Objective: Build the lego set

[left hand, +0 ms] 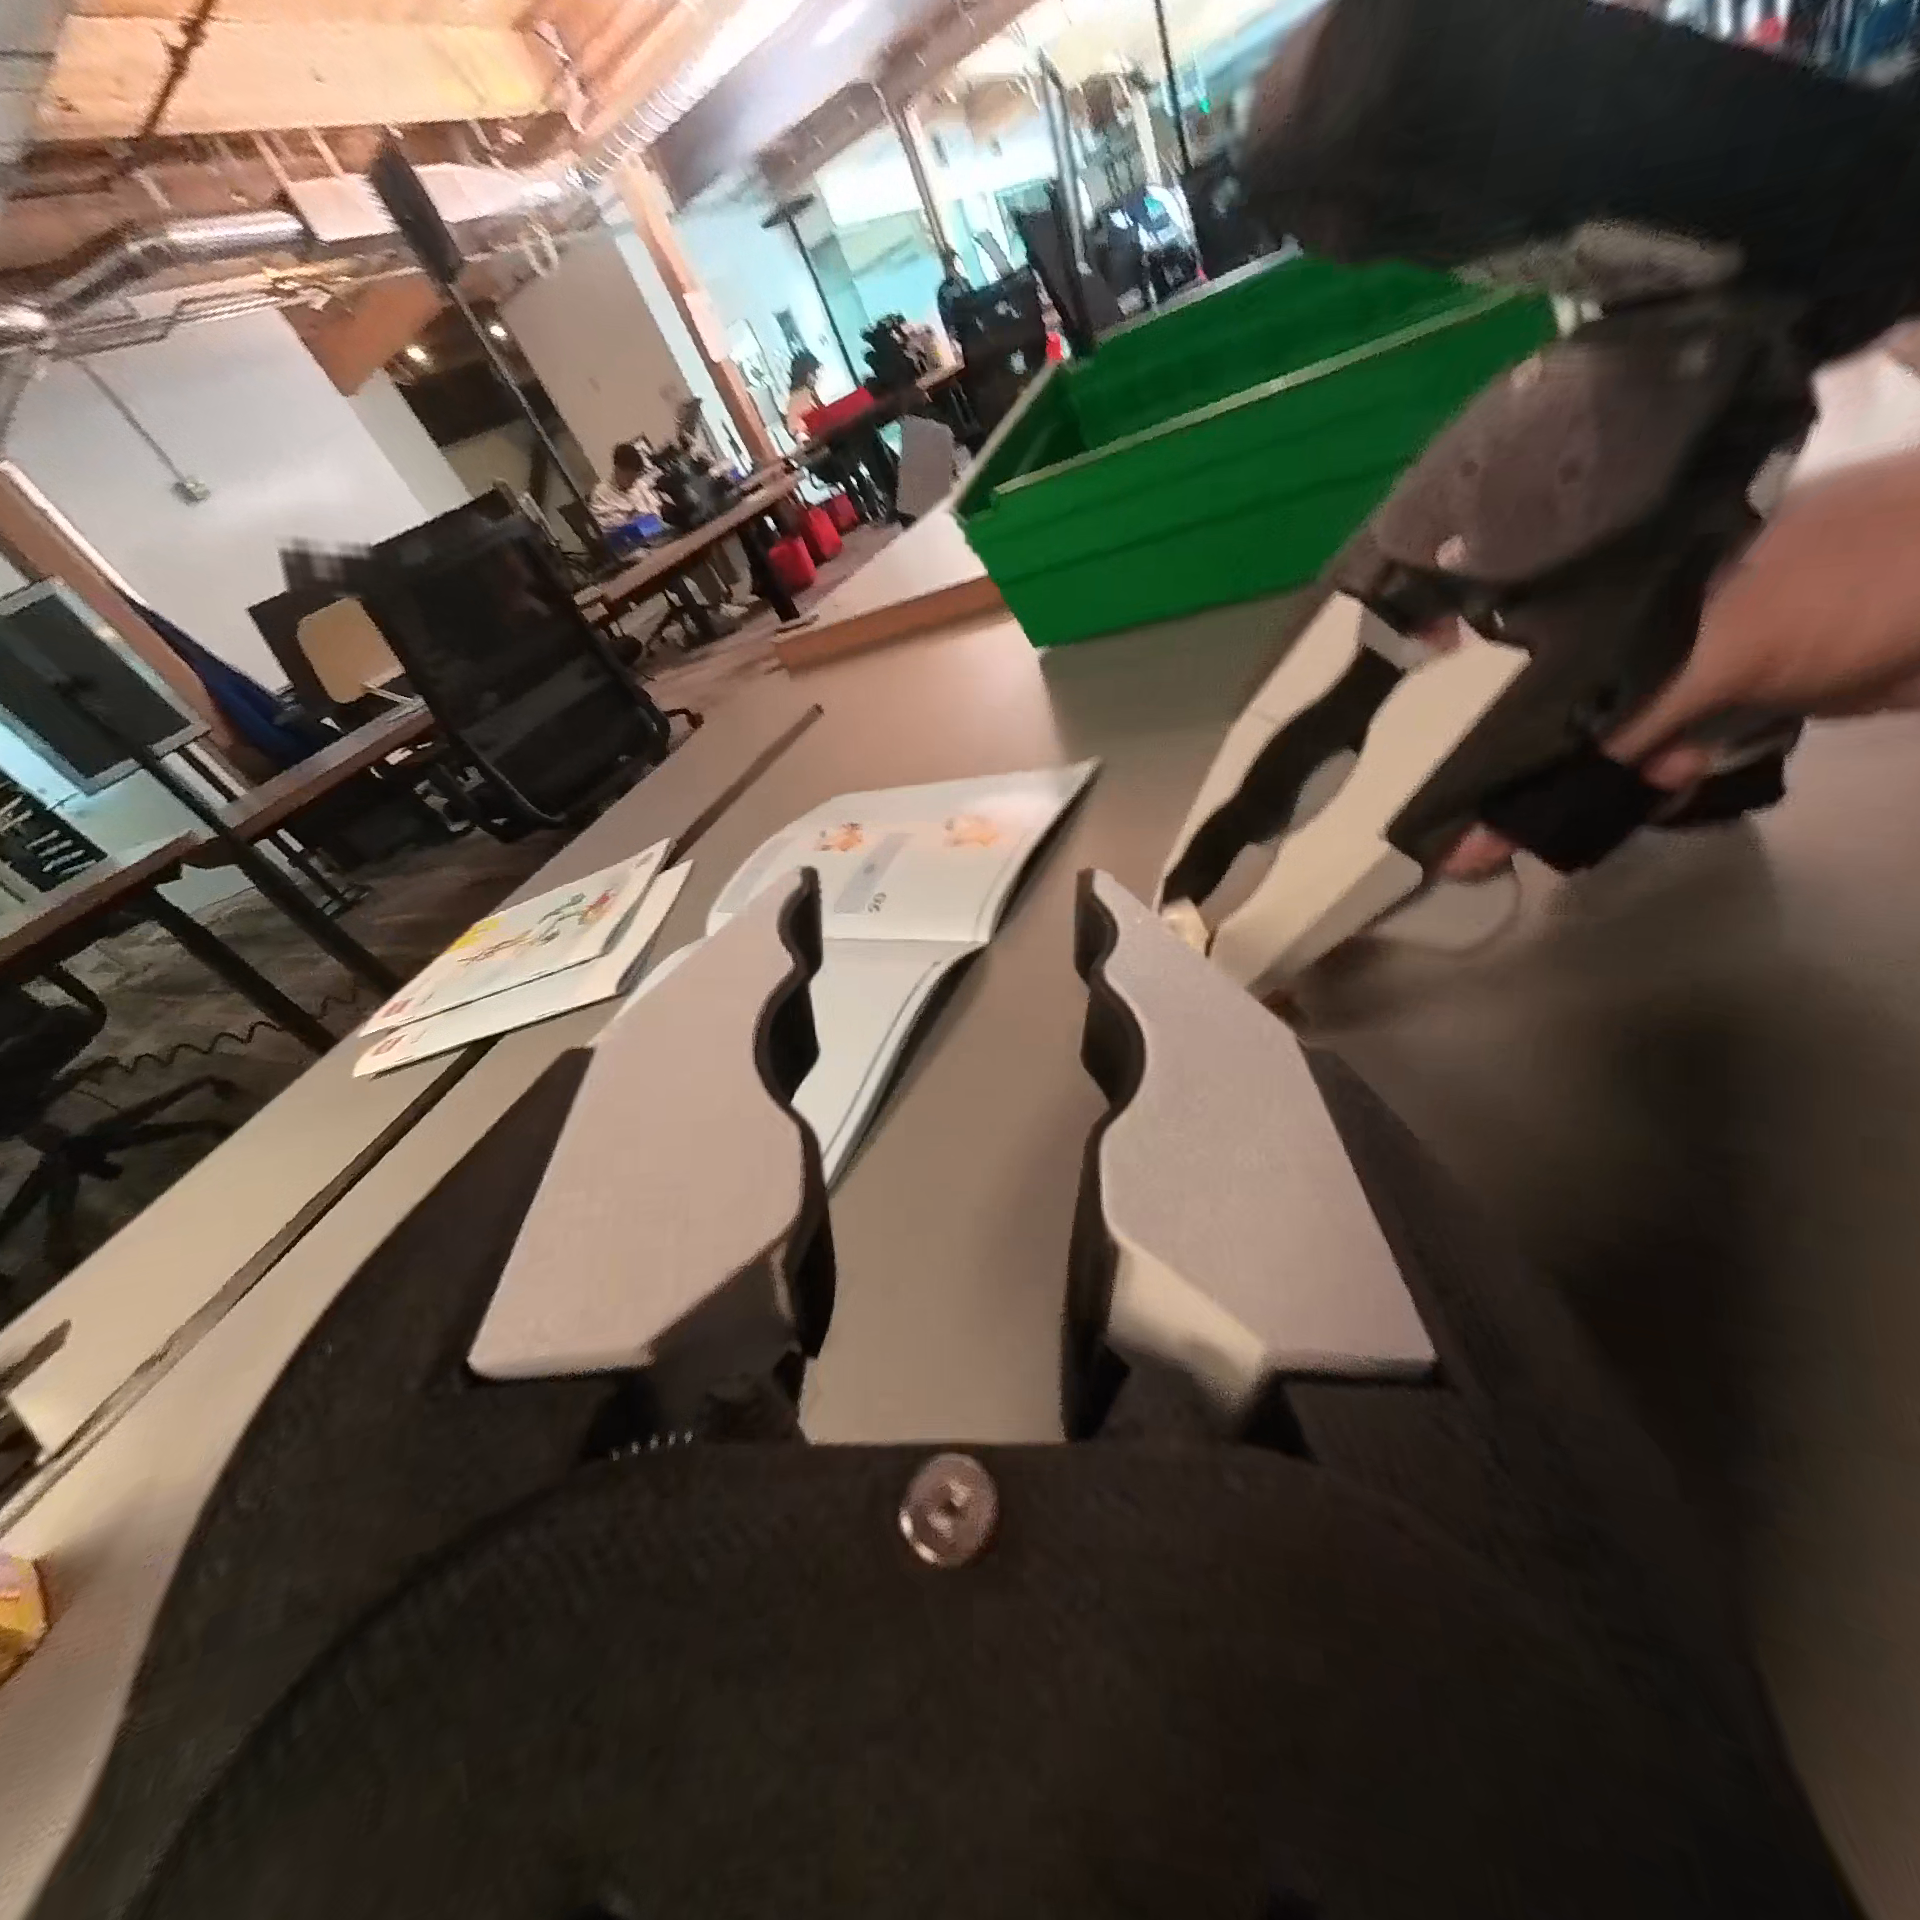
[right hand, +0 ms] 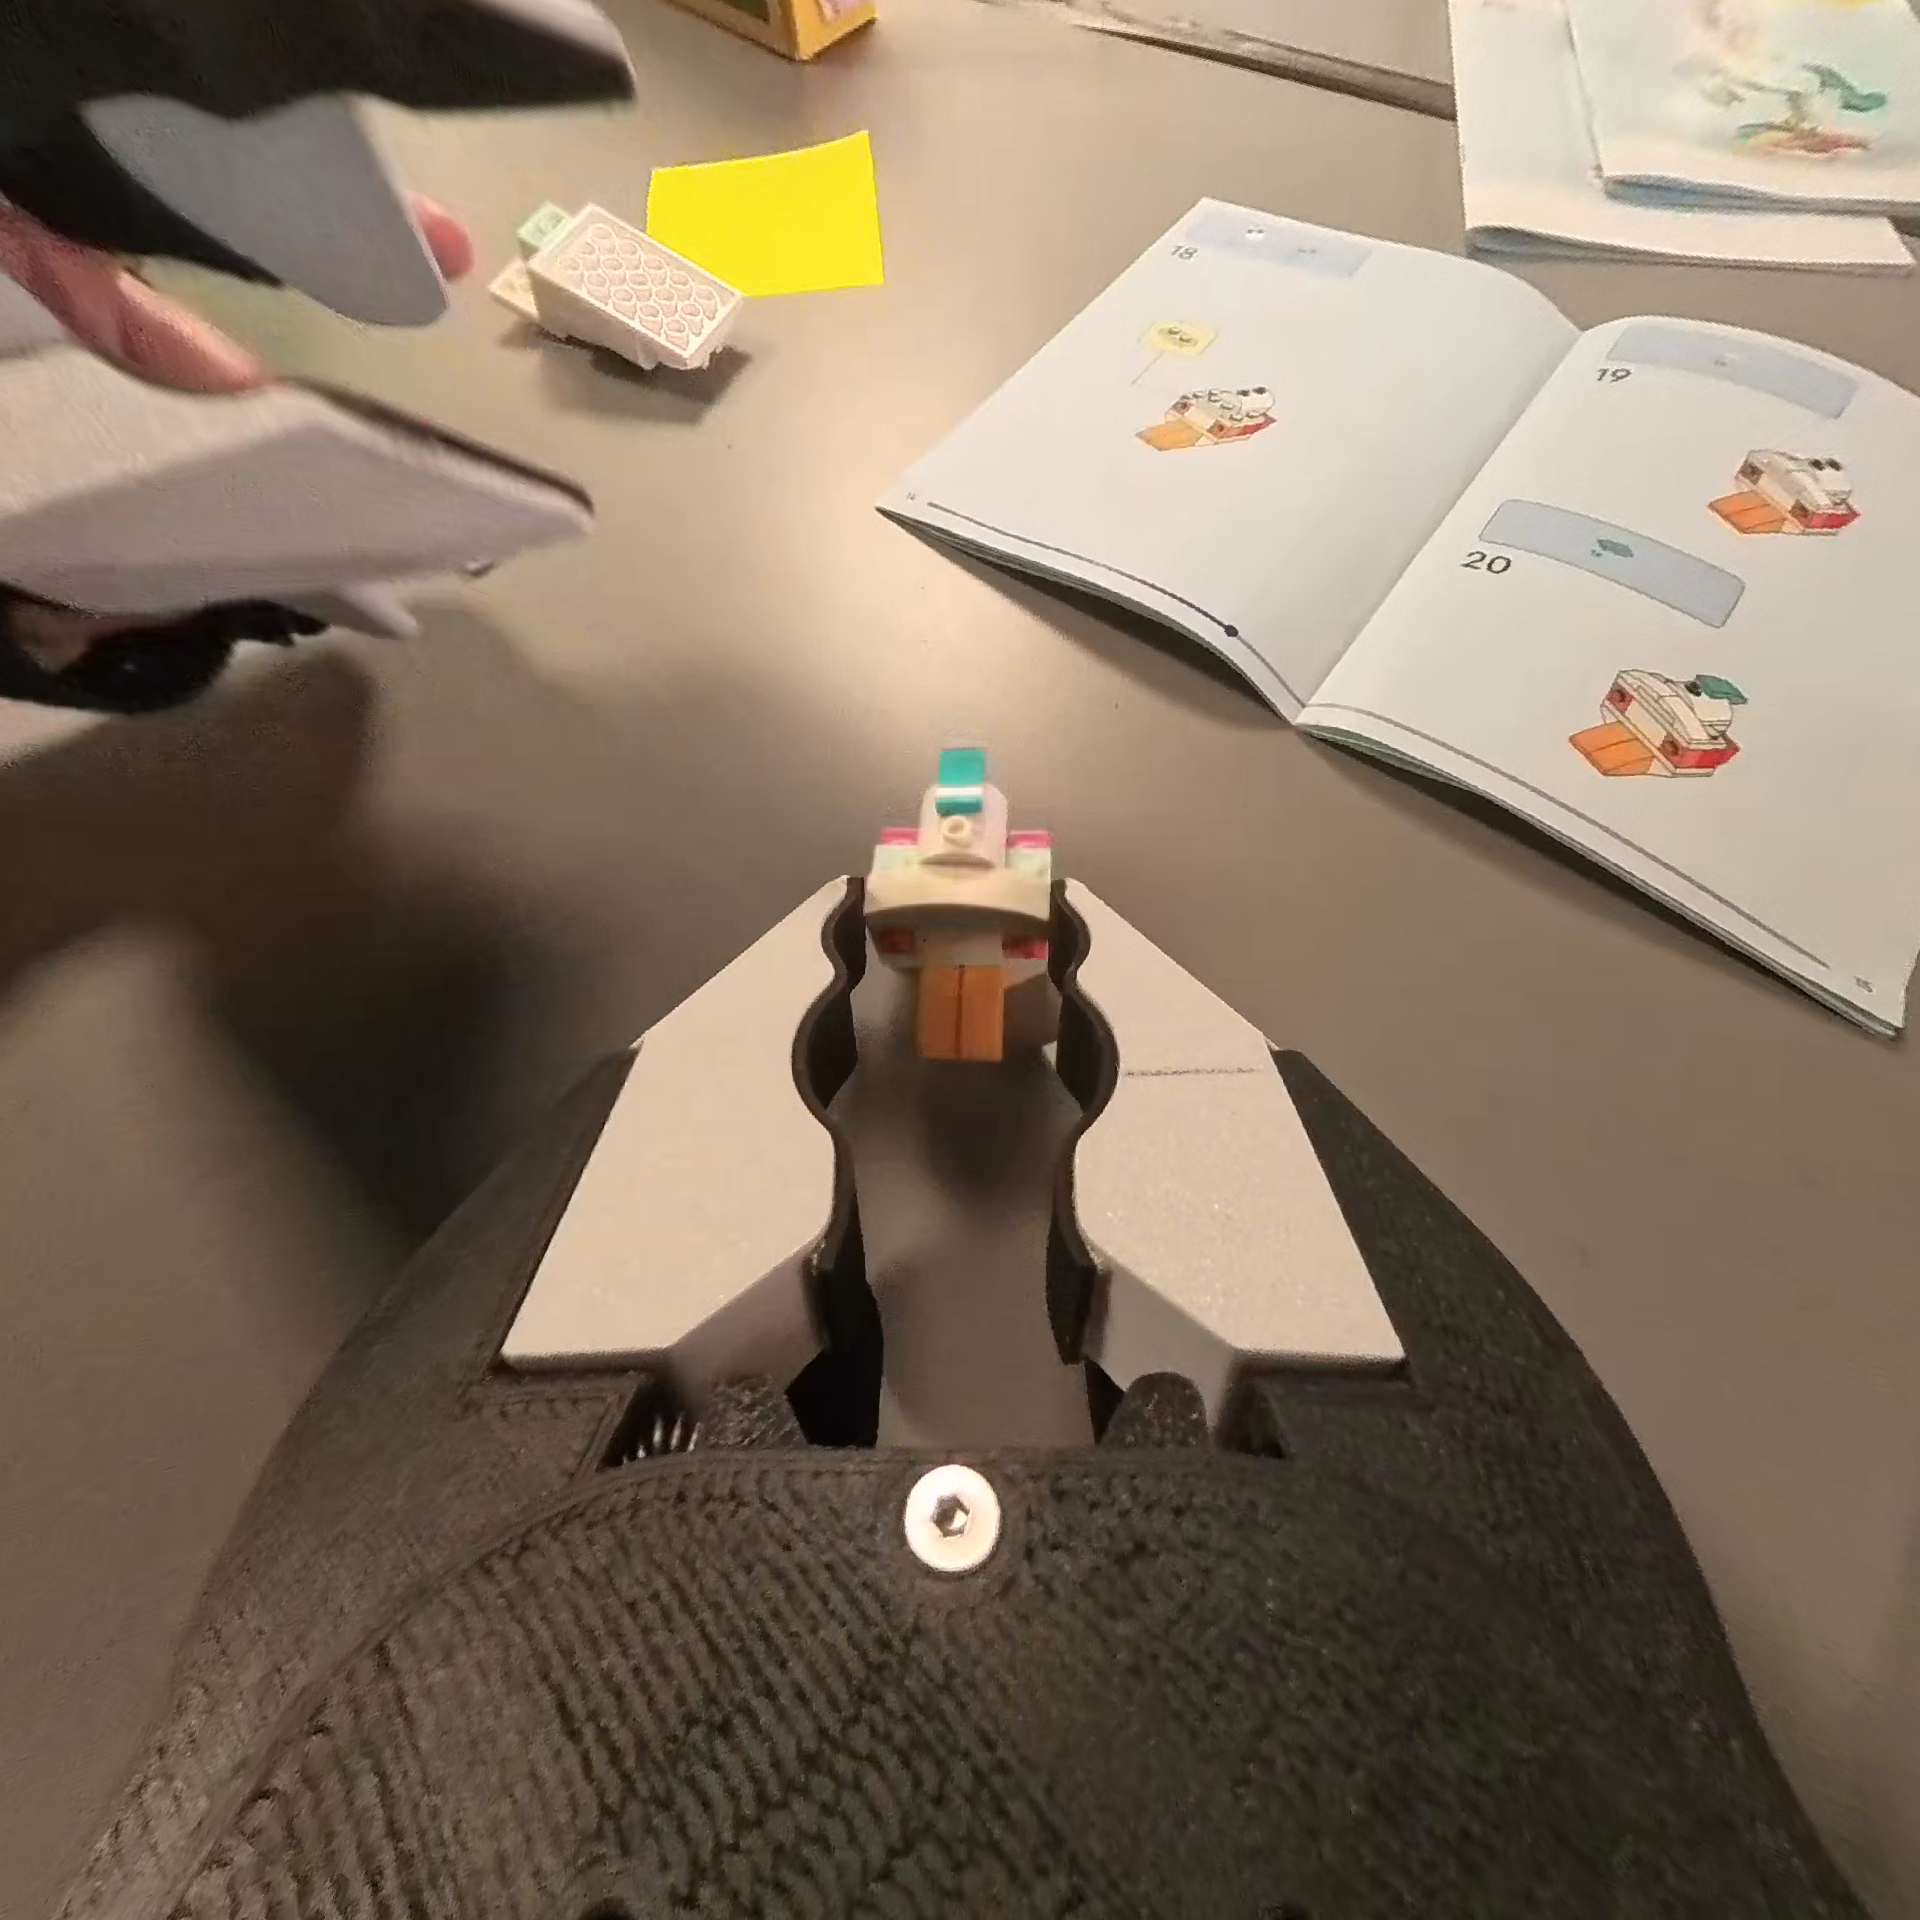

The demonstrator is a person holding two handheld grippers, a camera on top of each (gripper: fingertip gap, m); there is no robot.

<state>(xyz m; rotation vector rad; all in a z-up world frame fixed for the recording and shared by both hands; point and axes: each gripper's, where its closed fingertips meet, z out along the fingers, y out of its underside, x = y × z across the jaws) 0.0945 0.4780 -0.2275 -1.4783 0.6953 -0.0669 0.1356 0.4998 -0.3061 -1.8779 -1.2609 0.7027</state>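
The right hand-held gripper [right hand: 961, 914] pinches a small lego bird head [right hand: 961, 894] just above the counter [right hand: 623, 831]. The left hand-held gripper [left hand: 940, 914] is spread and seemingly empty. An open booklet [right hand: 1455, 499] lies far right.

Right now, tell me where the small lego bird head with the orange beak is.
In the right wrist view, the lego bird head is clamped between the right gripper fingertips, centre frame, with the open instruction booklet to its right.

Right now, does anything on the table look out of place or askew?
Only the white studded assembly stands out: it lies tipped on its side near the yellow paper square. The lego head sits straight in the right gripper.
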